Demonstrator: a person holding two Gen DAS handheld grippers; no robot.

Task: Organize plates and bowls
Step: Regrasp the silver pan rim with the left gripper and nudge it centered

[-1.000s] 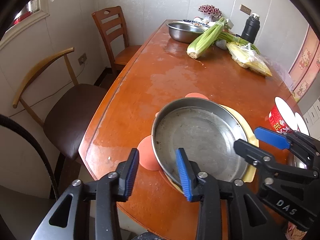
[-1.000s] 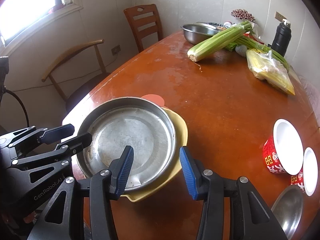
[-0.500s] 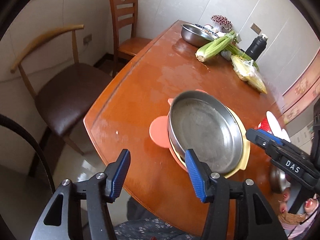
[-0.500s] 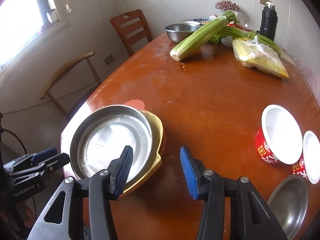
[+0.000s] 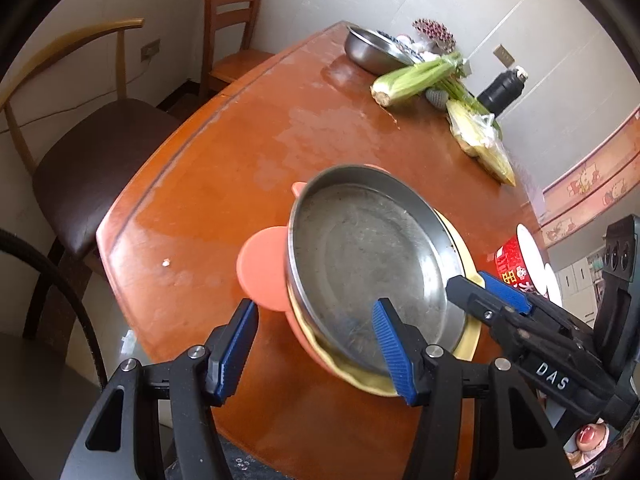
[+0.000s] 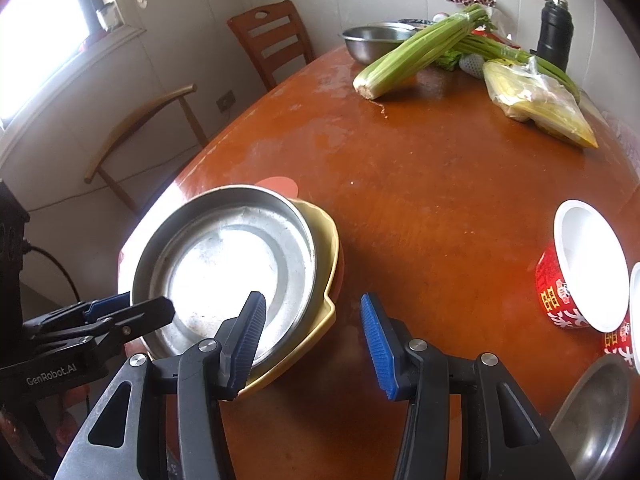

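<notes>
A steel plate (image 5: 368, 264) sits on a yellow plate (image 5: 468, 336), which rests on an orange plate with round ears (image 5: 260, 268), near the table's front corner. My left gripper (image 5: 314, 352) hovers at the stack's near rim, its jaws opening. The rim lies between the fingers, with no pad pressing on it. My right gripper (image 6: 314, 342) is open at the stack's other side, its left finger over the steel plate's (image 6: 228, 268) edge and the yellow plate's (image 6: 326, 248) handle in the gap. Each gripper shows in the other's view: right gripper (image 5: 468, 280), left gripper (image 6: 146, 302).
Two red-and-white bowls (image 6: 580, 272) and a small steel bowl (image 6: 596, 412) lie at the right. At the far end are a steel bowl (image 6: 372, 42), celery (image 6: 420, 52), bagged corn (image 6: 536, 104) and a black flask (image 6: 554, 36). Two chairs (image 5: 92, 160) stand left of the table (image 5: 240, 152).
The left gripper's jaws have widened and the hand has rolled and pulled back from the stack's rim. The right gripper shifted slightly, jaws about as before. The stack has stayed put.
</notes>
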